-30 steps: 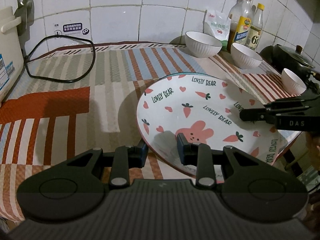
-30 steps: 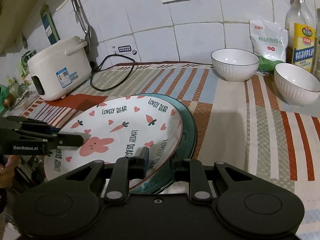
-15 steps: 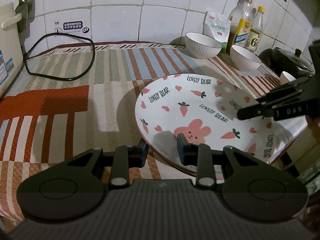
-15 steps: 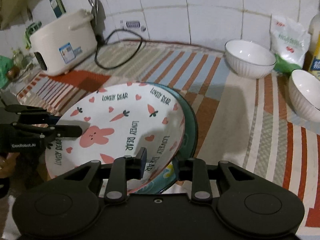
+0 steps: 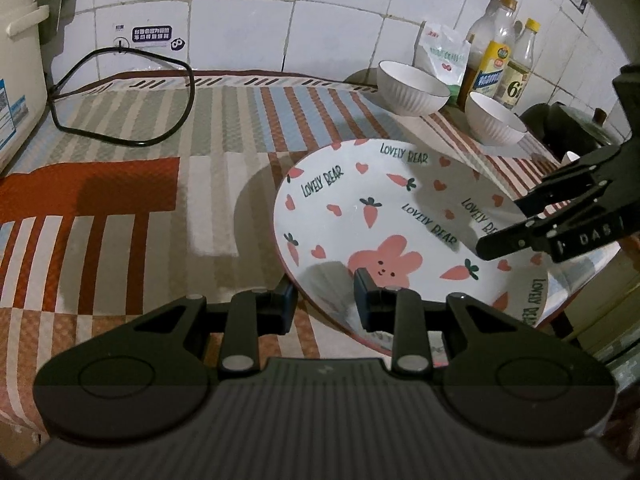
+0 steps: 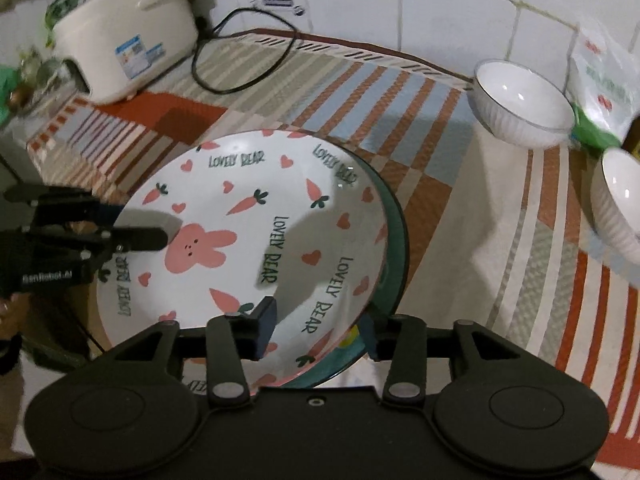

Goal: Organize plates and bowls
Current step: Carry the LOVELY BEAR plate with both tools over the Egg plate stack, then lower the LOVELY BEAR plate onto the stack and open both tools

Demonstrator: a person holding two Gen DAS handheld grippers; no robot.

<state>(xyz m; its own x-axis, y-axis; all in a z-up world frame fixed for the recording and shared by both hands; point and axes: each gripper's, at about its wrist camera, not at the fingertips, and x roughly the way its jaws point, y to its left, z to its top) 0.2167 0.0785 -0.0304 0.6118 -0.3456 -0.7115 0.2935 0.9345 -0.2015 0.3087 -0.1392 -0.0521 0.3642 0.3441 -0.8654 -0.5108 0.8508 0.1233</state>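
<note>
A white plate (image 5: 400, 208) printed with a pink rabbit, carrots and "LOVELY BEAR" lies on top of a teal plate (image 6: 394, 240) at the counter's front edge. My left gripper (image 5: 324, 304) is shut on the white plate's near rim, one finger under it and one over it. It shows at the left of the right wrist view as the left gripper (image 6: 140, 224). On the opposite side, my right gripper (image 6: 318, 328) has its jaws opening. Both plates' rims sit between its fingers without being pressed. The right gripper (image 5: 500, 226) also shows over the plate's right side.
Two white ribbed bowls (image 5: 412, 88) (image 5: 494, 118) stand at the back right on the striped cloth (image 5: 160, 184). Behind them are oil bottles (image 5: 496, 68) and a bag (image 6: 604, 80). A dark pot (image 5: 576, 128) sits far right. A rice cooker (image 6: 124, 28) and black cable (image 5: 120, 96) are at the left.
The right gripper's jaws have spread apart and let go of the plates' rims, and it has lifted and tipped further down. The left gripper keeps its grip on the white plate.
</note>
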